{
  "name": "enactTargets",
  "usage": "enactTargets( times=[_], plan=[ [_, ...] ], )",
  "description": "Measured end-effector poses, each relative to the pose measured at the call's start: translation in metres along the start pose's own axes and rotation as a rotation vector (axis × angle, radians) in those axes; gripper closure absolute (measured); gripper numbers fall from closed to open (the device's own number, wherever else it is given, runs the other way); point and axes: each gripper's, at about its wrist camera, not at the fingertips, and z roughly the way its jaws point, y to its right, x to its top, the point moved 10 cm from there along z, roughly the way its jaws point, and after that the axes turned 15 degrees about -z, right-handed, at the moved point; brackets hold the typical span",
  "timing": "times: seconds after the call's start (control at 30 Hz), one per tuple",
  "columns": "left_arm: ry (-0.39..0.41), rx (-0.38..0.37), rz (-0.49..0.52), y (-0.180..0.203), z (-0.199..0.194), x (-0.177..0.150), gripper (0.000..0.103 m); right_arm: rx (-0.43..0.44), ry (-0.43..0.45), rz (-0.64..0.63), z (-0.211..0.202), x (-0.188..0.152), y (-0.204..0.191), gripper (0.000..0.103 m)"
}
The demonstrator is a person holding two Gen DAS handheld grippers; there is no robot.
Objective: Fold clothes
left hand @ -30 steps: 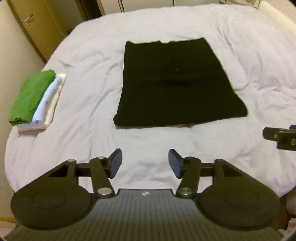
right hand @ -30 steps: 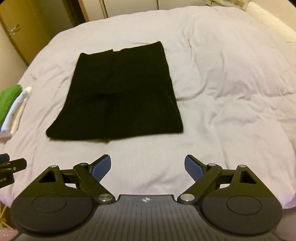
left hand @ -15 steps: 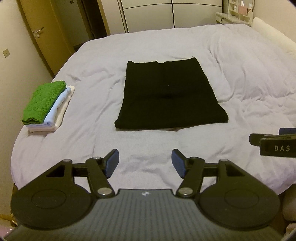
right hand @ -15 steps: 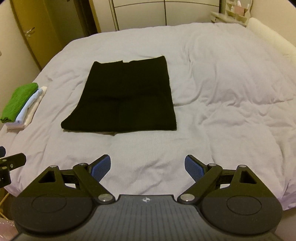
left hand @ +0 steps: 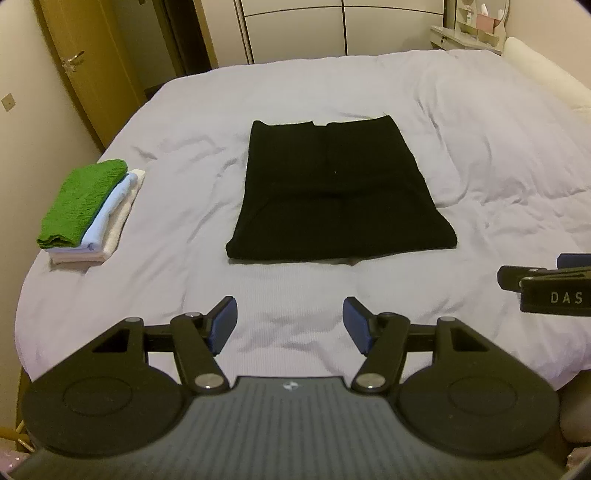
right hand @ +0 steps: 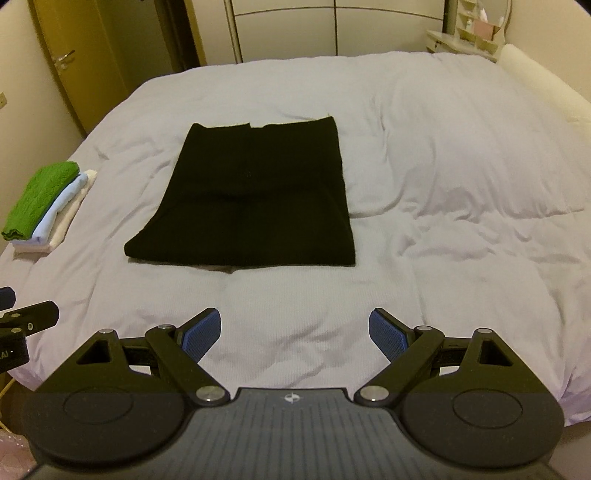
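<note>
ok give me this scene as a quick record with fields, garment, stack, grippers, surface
garment: black garment, folded into a flat rectangle, lying mid-bed
stack: folded pile at the bed's left edge, green on top, light blue under it, white at the bottom
left hand-held gripper: open, empty, above the near edge of the bed, clear of the garment
right hand-held gripper: open, empty, also short of the garment
surface: bed with pale lilac duvet, wrinkled
background: wooden door, wardrobe doors

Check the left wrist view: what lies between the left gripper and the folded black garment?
Only bare, wrinkled lilac duvet separates the open left gripper from the black garment. The left wrist view shows it.
</note>
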Motion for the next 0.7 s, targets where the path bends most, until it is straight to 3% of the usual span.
enactTargets(
  times=[0.17, 0.3, 0.43, 0.5, 0.6, 0.7],
  plan=[
    [-0.029, -0.003, 0.026, -0.011, 0.037, 0.008, 0.043, -0.013, -0.034, 0.015, 0.018, 0.006, 0.005, 0.014],
    [-0.105, 0.010, 0.050, -0.027, 0.091, 0.005, 0.043, -0.022, -0.073, 0.034, 0.046, 0.004, 0.011, 0.014],
    [-0.165, 0.009, 0.124, -0.037, 0.149, 0.003, 0.043, -0.029, -0.168, 0.061, 0.088, -0.010, 0.012, 0.014],
    [-0.170, -0.004, 0.187, -0.037, 0.174, 0.003, 0.043, -0.035, -0.210, 0.049, 0.112, -0.016, 0.008, 0.014],
    [-0.119, -0.001, 0.361, -0.035, 0.205, 0.004, 0.043, -0.060, -0.254, -0.016, 0.146, -0.022, 0.000, 0.014],
    [-0.019, -0.008, 0.591, -0.031, 0.227, 0.003, 0.043, -0.118, -0.249, -0.156, 0.172, -0.023, -0.007, 0.014]
  ],
)
